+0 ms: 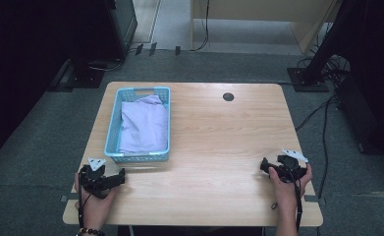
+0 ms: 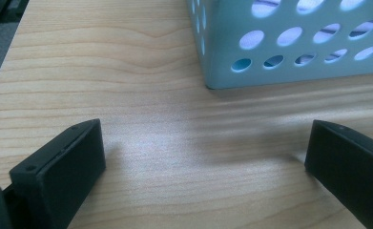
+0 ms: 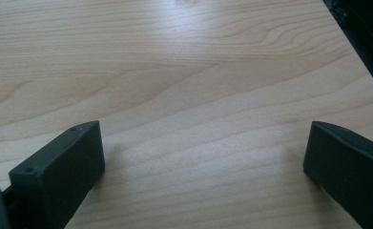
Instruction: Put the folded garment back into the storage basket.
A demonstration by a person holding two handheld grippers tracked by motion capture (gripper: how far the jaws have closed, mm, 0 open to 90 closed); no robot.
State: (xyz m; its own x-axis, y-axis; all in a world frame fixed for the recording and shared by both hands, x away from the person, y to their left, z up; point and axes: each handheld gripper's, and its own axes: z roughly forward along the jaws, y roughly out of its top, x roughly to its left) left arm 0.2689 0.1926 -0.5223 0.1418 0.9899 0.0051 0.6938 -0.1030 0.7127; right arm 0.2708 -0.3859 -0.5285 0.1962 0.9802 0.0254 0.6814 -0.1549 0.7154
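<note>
Both pairs of jaws spread wide, grasping nothing: left gripper [image 1: 102,178] just before the light-blue perforated plastic basket [image 1: 112,129], right gripper [image 1: 284,168] well apart over bare pale wooden table [image 1: 219,137]. Folded lilac cloth [image 1: 144,125] lies inside the basket, so packing appears complete or not yet begun.
</note>
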